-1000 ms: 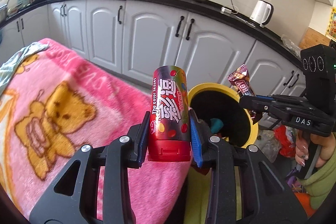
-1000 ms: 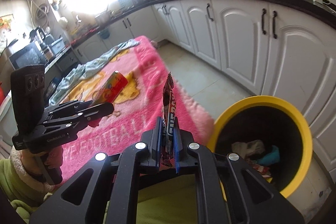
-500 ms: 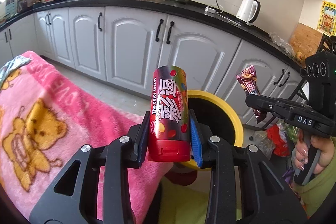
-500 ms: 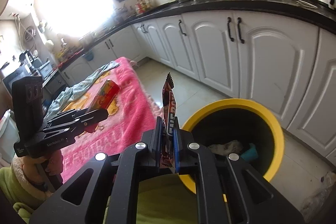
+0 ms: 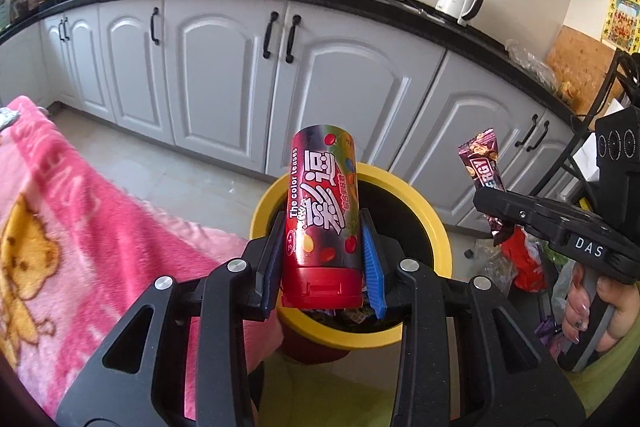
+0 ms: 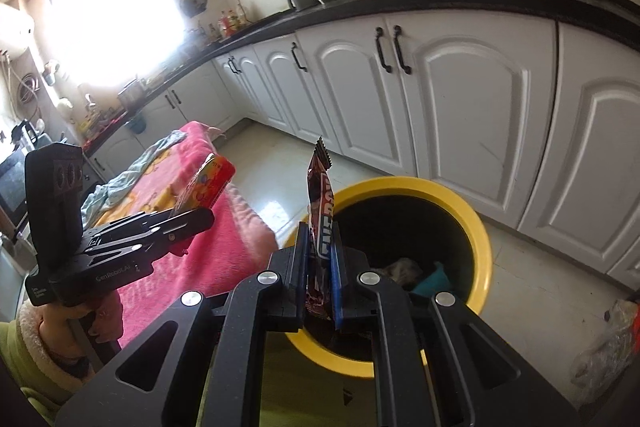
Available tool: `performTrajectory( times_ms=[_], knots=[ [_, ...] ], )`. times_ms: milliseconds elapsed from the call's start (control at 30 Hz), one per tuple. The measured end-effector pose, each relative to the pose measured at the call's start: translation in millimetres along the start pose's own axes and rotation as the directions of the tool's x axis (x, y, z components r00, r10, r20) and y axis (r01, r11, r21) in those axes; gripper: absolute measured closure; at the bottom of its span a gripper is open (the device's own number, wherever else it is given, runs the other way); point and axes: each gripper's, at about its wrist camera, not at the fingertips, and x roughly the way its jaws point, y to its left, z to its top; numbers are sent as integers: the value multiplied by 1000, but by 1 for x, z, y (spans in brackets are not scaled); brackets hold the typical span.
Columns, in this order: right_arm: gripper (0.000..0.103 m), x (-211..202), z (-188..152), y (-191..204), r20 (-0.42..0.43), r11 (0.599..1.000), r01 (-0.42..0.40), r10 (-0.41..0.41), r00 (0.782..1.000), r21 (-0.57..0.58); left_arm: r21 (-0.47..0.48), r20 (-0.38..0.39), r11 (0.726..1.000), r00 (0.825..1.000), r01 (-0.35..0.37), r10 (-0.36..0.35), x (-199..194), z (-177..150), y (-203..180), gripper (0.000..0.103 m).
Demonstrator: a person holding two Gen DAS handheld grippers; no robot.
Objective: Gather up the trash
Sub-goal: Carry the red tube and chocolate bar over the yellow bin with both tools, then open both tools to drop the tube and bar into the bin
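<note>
We have the left claw (image 5: 323, 259) clamped on a red candy tube (image 5: 322, 217), blue pads pressed to its sides, the tube standing upright with its red cap at the bottom. Right behind and below it sits the yellow-rimmed trash bin (image 5: 430, 223), its dark mouth open with scraps inside. Over on the right, the right claw (image 6: 320, 263) is pinched tight on a thin snack wrapper (image 6: 320, 203), which stands on edge between the pads, its crimped top pointing up. From that side the bin (image 6: 478, 227) lies just past the fingertips, with a crumpled pale scrap and a teal piece at the bottom. To the left spreads the pink blanket (image 5: 60, 227) with its yellow bear print, and a light blue cloth (image 6: 132, 171) lies on it farther back. White kitchen cabinets (image 5: 224, 75) run behind everything. A loose heap of plastic bags (image 5: 516, 259) sits on the floor beside the bin.
</note>
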Motion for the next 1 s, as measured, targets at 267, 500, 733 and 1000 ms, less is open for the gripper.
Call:
performTrajectory(
  times_ms=[267, 500, 733, 1000],
  knots=[
    [93, 10, -10, -21, -22, 999, 28, -27, 999, 43, 12, -31, 1000, 1000, 5, -5, 33, -5, -8, 76],
    [91, 28, -16, -32, -57, 996, 45, -41, 998, 75, 10, -90, 1000, 996, 4, -3, 60, -11, -8, 76],
    [69, 32, -17, -41, -53, 991, 70, -64, 997, 114, 17, -100, 1000, 995, -8, 9, 67, -13, -6, 64],
    [53, 24, -15, -46, -36, 987, 82, -78, 996, 135, 10, -92, 999, 995, -37, 38, 58, -12, -1, 37]
  ],
)
